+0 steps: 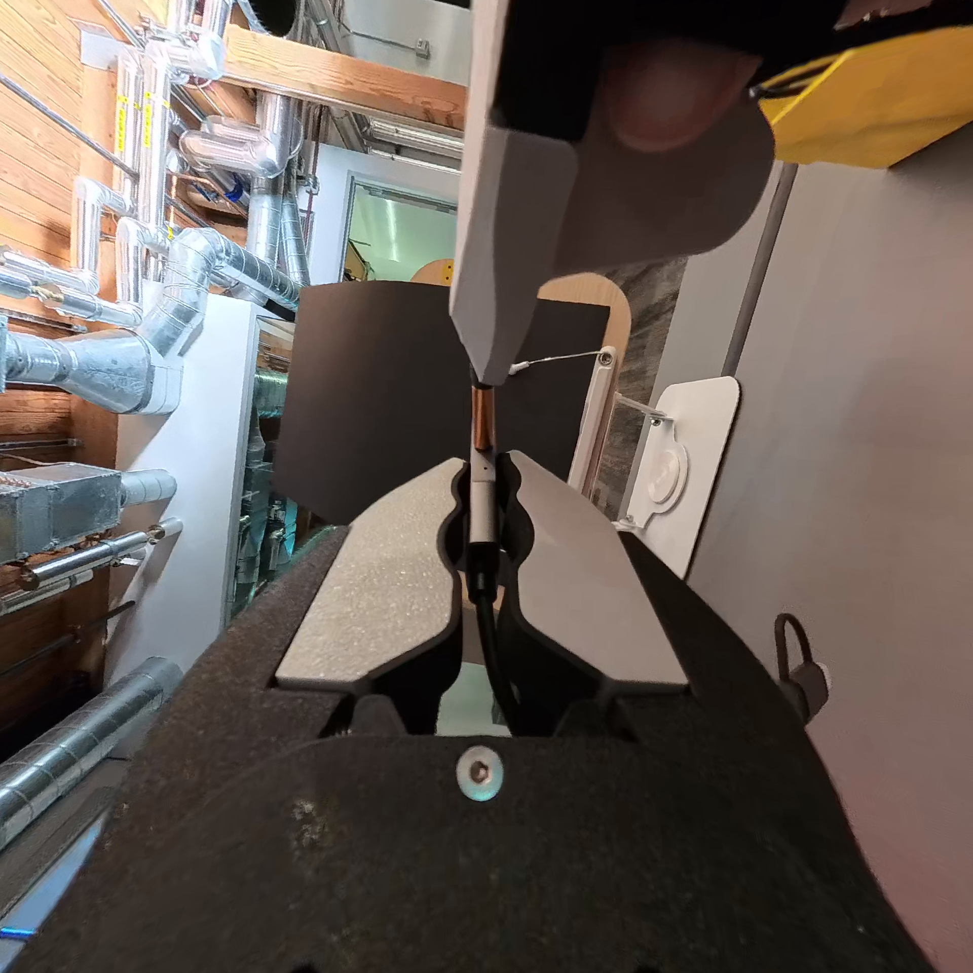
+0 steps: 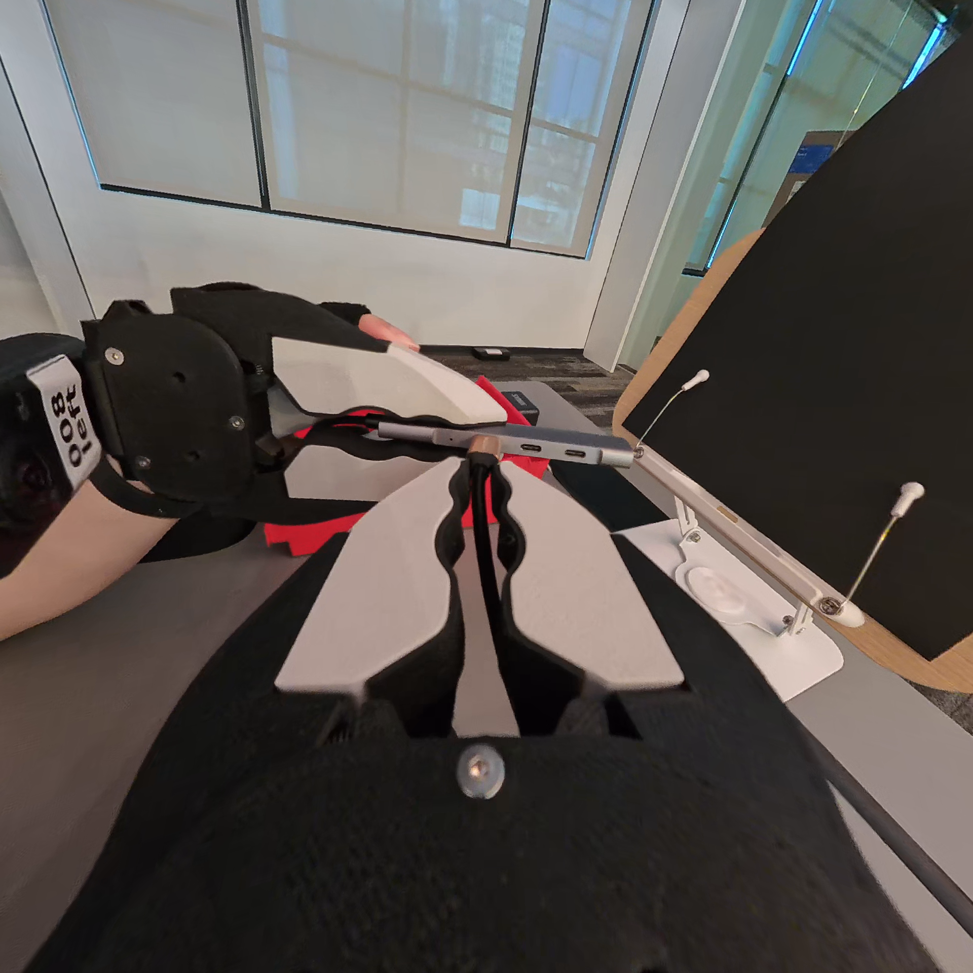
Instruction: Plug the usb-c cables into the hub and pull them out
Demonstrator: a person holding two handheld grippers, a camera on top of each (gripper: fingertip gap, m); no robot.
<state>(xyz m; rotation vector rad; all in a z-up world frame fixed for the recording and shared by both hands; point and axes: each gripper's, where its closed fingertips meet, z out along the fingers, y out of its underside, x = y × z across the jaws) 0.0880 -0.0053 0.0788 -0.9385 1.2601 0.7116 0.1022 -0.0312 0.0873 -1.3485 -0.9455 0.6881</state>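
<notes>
While gripping hub (image 2: 553,442), left claw (image 2: 421,432) nearly closed.

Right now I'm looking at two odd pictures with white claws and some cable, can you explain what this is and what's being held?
No robot here: a person holds one hand-held gripper in each hand, each carrying a camera that looks along its two fingers. One picture is from the left gripper, the other from the right.

The left hand-held gripper clamps a slim grey hub in the air. The right hand-held gripper pinches a black cable just behind its copper-coloured plug, which sits at the hub's side, beside two free ports.

On the grey table lie a red block and a white stand.
</notes>
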